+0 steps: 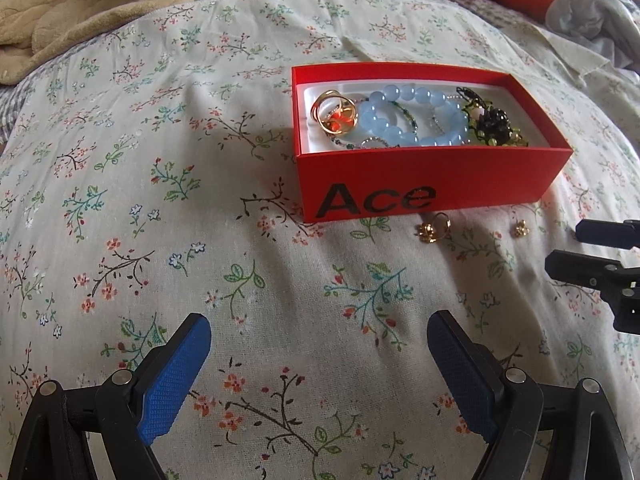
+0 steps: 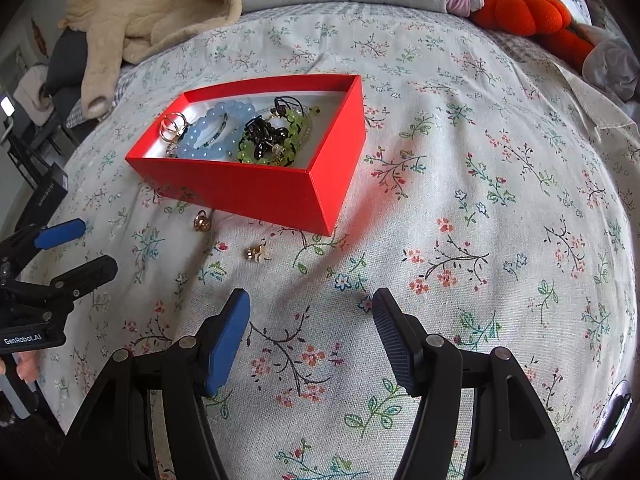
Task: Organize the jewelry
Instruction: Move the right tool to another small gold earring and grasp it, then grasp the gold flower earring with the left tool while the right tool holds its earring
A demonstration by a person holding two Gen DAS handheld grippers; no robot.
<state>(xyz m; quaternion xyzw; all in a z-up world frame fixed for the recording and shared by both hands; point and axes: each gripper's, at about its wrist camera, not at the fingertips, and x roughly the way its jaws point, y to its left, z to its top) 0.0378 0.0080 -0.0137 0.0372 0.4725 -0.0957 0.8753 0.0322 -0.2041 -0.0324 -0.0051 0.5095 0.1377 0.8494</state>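
jewelry fills a red box [image 1: 420,176] in the upper middle of the left wrist view, on a flowered bedsheet [image 1: 160,200]. inside the box lie gold rings [image 1: 334,114] at its left end, a blue bead bracelet [image 1: 416,120] in the middle and a green and black bead piece [image 1: 494,120] at its right end. two small gold earrings [image 1: 434,229] [image 1: 521,229] lie on the sheet just below the box, apart from each other. the left gripper [image 1: 318,364] at the bottom has its jaws wide apart with only sheet between them. the right gripper [image 2: 312,332] also has jaws apart, nothing between them. a beige blanket [image 1: 80,8] is at upper left, an orange plush toy [image 2: 528,12] at upper right.
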